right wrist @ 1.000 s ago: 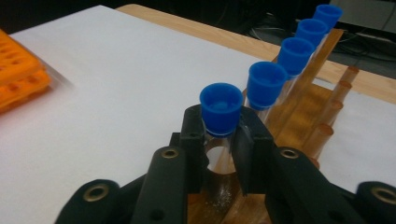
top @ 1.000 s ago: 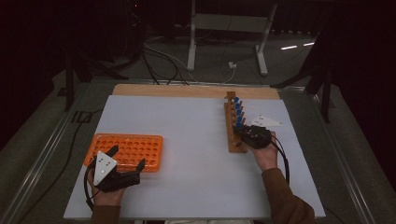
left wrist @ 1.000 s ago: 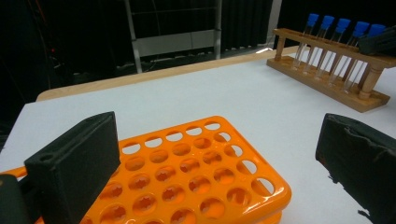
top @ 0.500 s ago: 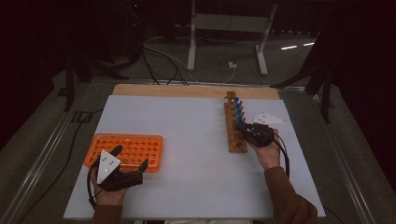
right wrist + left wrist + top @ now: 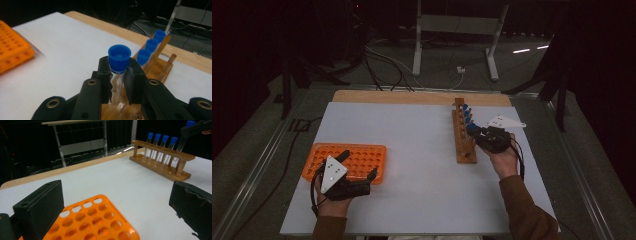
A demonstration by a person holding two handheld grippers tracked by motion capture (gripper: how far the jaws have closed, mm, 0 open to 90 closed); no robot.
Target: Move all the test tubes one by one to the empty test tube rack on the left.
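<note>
Blue-capped test tube (image 5: 119,58) clamped in right gripper (image 5: 119,75), lifted over near end of wooden rack (image 5: 463,135).

Right hand (image 5: 504,159) reaches in from the table's (image 5: 412,145) right edge, jaws shut just under the cap. Left gripper view: four capped tubes standing in the rack, a fifth held above it. Left gripper (image 5: 357,167) rests at the near edge of one orange tube tray (image 5: 347,160), jaws spread wide, holding nothing; left hand (image 5: 332,202) low at table front.
</note>
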